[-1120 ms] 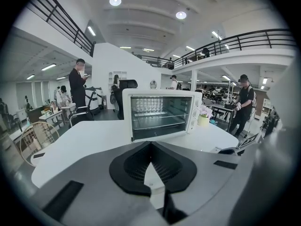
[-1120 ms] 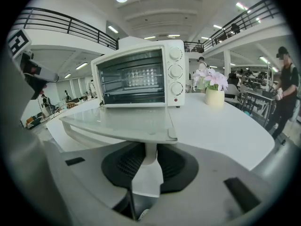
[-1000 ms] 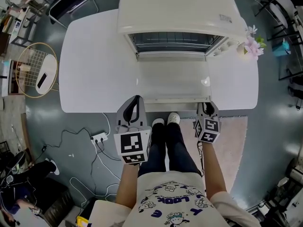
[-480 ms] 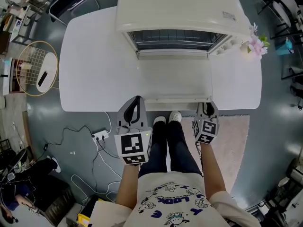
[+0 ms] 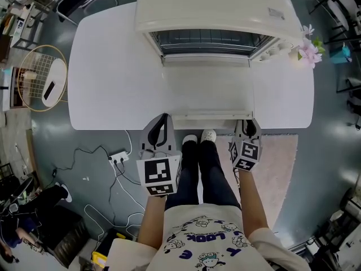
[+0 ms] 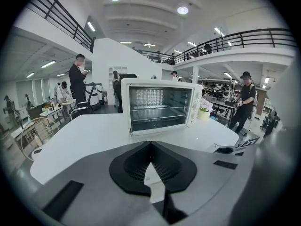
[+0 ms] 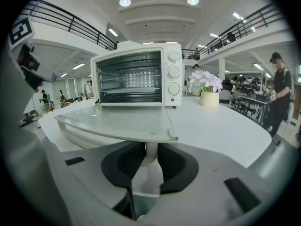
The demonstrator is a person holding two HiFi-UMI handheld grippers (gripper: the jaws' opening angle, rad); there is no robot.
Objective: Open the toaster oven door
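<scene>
At the white table's (image 5: pixel 113 66) edge, our right gripper (image 5: pixel 247 126) clamps the white handle (image 5: pixel 208 117) of the cream toaster oven's (image 5: pixel 214 4) open glass door (image 5: pixel 208 89); left gripper (image 5: pixel 163 118) closed, empty.

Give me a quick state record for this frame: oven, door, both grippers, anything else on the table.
toaster oven: on the white table, wire rack visible inside
door: open, lying about level
door handle: at the door's near edge
right gripper: jaws closed on the handle's right end
left gripper: jaws together, empty, by the table's near edge, left of the door
other: flower pot to the right of the oven
</scene>
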